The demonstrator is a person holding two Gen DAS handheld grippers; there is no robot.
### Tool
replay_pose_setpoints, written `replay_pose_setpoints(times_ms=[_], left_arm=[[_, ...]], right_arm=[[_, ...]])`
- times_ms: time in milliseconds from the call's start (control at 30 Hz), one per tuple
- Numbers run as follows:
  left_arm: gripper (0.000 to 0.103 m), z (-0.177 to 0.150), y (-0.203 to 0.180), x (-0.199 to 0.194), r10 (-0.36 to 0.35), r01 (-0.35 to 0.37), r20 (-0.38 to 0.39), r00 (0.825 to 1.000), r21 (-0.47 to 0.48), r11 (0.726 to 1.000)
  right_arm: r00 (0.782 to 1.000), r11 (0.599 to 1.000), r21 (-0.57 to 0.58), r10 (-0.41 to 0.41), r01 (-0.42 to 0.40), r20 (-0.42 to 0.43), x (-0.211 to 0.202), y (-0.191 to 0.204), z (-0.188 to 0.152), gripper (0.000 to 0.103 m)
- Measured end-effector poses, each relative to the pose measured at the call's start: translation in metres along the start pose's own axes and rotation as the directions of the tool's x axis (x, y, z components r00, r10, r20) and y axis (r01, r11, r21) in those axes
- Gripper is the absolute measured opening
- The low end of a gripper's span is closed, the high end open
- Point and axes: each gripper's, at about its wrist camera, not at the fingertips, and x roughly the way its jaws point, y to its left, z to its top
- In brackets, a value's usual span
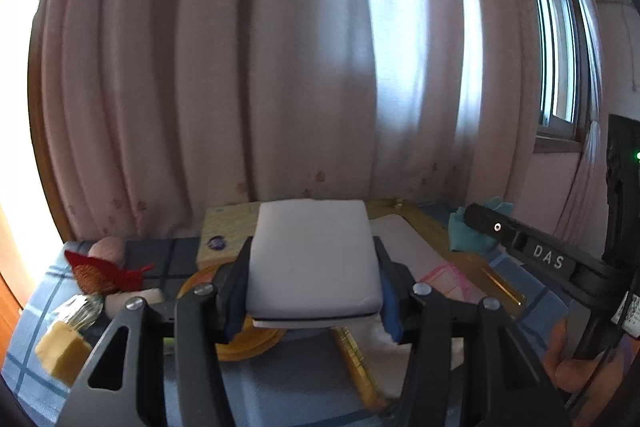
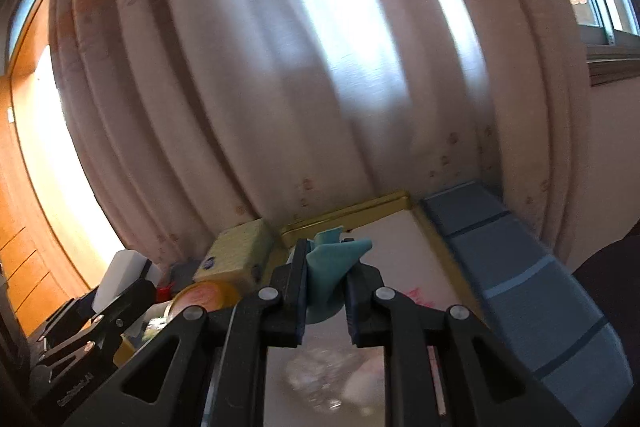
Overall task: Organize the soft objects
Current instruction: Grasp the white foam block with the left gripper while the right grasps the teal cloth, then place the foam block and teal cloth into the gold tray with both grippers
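Pale pink curtains (image 1: 224, 75) with a faint vine print hang behind a table under a blue checked cloth (image 2: 532, 267), and a window (image 1: 556, 39) sits off to the right. The left gripper (image 1: 314, 267) clamps a white foam block (image 1: 314, 255) between its two pads, held up over the table. The right gripper (image 2: 326, 283) is closed tight on a scrap of teal cloth (image 2: 334, 259), above a gold-rimmed tray (image 2: 348, 211). Readable writing is scarce — only "DAS" on the right gripper's finger in the left view; the round sticker on the yellow sponge (image 1: 224, 227) is too blurred. The left camera alone shows a red knitted piece (image 1: 104, 273), a yellow foam cube (image 1: 64, 351) and fingers of the person's hand (image 1: 576, 367). The right camera alone shows the tray's far corner.
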Motion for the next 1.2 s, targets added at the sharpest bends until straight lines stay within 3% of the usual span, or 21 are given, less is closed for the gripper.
replay_pose_setpoints(times_ms=[567, 1200], left_arm=[[0.052, -0.002, -0.06, 0.076, -0.007, 0.01, -0.139, 0.99, 0.024, 1.0], [0.052, -0.005, -0.068, 0.106, 0.031, -0.024, -0.21, 0.977, 0.037, 0.999]], right_arm=[[0.984, 0.985, 0.021, -0.171, 0.172, -0.04, 0.036, -0.06, 0.009, 0.017], [0.983, 0.987, -0.008, -0.163, 0.163, -0.083, 0.054, -0.061, 0.015, 0.017]])
